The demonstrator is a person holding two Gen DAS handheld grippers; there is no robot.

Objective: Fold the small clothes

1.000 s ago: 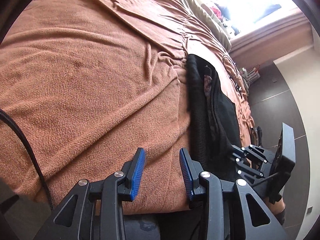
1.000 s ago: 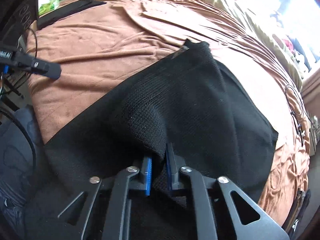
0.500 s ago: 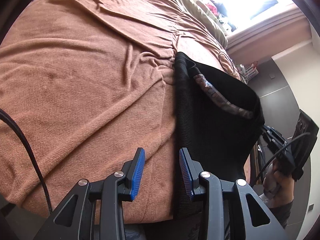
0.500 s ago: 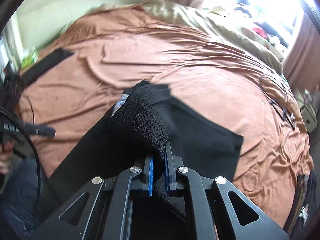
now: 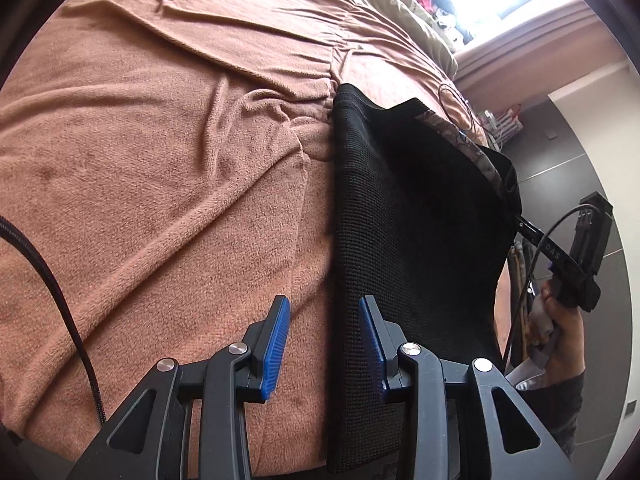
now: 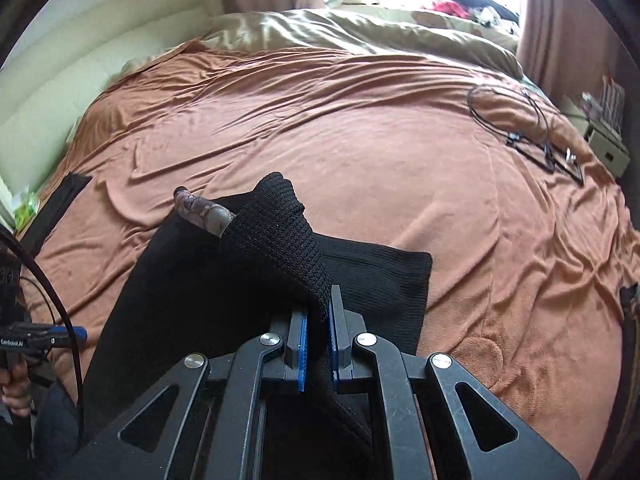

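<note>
Right gripper (image 6: 316, 344): blue pads nearly together, clamped on a fold of the black knit garment (image 6: 280, 248), lifted clear of the bed. From that pinch, ribbed fabric arching up and away, a patterned brown-grey lining strip (image 6: 202, 212) exposed at its far left edge; remainder draped down onto the brown blanket (image 6: 360, 128), one squared corner lying flat just right of the fingers. Left gripper (image 5: 324, 344): pads partly apart, nothing between them, positioned over the garment's left border, left pad above bare blanket, right pad above black knit. In the left wrist view, garment running as a long dark panel from the near bed edge toward the far side, right border raised at the right gripper, which sits in a person's hand (image 5: 560, 320). Open blanket wide to the left of the garment and beyond it; thin black cable loop (image 6: 516, 120) well apart on the far right; olive duvet (image 6: 360, 32) along the far edge. Readable marks: partial white label at the left gripper body, seen from the right wrist, text too small to confirm.
</note>
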